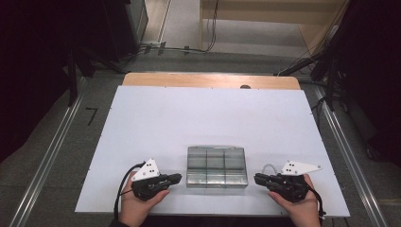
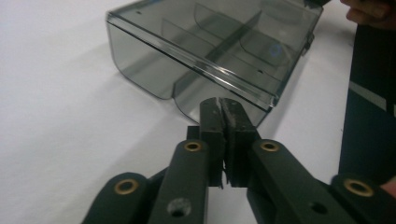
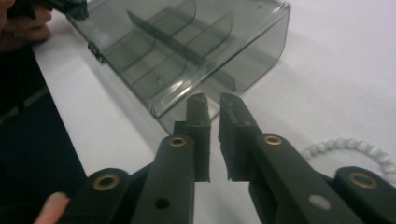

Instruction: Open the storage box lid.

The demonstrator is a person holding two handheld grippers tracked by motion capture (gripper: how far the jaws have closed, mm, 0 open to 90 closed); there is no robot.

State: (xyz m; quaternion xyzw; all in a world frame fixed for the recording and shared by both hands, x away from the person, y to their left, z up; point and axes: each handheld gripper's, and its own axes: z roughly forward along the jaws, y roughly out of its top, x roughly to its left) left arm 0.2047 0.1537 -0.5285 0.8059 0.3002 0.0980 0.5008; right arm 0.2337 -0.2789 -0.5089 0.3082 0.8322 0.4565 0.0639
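1. The left gripper (image 2: pixel 223 103) has its jaws pressed together with nothing between them, tips just short of the near end wall of the clear box (image 2: pixel 210 46).
2. The right gripper (image 3: pixel 212 100) has its jaws a narrow slit apart, holding nothing, tips close to the box's other end.
3. In the high view the smoky, lidded, divided box (image 1: pixel 216 166) sits on the white tabletop (image 1: pixel 208 118) near the person's edge, between the left gripper (image 1: pixel 176 178) and right gripper (image 1: pixel 257 178).
4. A string of pale beads (image 3: pixel 348 148) lies on the tabletop just beside the right gripper.
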